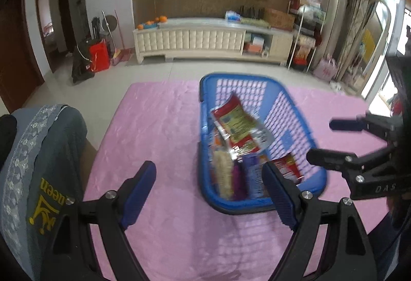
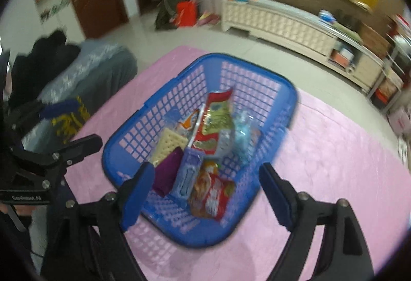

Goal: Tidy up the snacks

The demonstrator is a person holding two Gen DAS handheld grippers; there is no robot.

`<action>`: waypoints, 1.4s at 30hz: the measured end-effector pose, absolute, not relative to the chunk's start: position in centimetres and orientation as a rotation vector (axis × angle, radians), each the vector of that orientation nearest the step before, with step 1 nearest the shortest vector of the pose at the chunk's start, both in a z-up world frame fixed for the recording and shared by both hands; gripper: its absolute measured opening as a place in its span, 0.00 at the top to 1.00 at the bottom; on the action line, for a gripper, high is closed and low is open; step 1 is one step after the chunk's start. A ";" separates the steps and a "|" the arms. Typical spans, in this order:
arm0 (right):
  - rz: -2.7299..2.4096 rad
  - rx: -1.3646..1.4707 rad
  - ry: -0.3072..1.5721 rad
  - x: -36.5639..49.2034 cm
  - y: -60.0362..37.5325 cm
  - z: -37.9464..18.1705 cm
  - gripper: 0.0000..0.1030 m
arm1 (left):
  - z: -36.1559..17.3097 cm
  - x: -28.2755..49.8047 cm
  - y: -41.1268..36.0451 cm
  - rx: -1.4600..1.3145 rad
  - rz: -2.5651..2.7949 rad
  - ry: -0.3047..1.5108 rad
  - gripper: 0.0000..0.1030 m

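Snack packets are gathered in the blue plastic basket (image 2: 164,106) on the pink tablecloth (image 2: 321,165), the tall red-and-green packet (image 2: 214,122) leaning toward 12 o'clock, the cracker pack (image 2: 168,146) at 9 o'clock, the purple pouch (image 2: 167,173) and lilac packet (image 2: 186,174) near 7 o'clock, and the red packet (image 2: 212,195) flat at 6 o'clock. I hold my right gripper (image 2: 203,193) above the near rim, tongs wide and empty, probably for reaching in. My left gripper (image 1: 209,193) hangs wide and empty over the cloth at the basket's 8 o'clock side; I judge the sorting nearly finished.
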State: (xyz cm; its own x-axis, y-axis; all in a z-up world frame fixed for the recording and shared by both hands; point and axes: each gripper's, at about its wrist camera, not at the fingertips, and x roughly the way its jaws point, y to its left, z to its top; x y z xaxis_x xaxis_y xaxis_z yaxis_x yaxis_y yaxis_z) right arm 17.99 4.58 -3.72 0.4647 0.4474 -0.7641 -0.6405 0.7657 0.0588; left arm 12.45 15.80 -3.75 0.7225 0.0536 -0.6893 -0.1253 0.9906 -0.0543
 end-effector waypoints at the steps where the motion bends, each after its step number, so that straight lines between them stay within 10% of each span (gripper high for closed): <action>1: 0.660 -0.227 0.835 17.1 3.7 -3.4 0.16 | -3.4 11.9 15.2 -0.100 0.112 0.731 0.20; 20: 0.440 -0.053 0.504 3.8 -6.3 2.4 0.00 | 1.0 0.9 6.7 -0.177 0.054 0.473 0.00; 42: 0.394 -0.061 0.434 -3.6 -7.0 2.1 0.00 | 1.6 -5.5 4.0 -0.113 0.040 0.408 0.00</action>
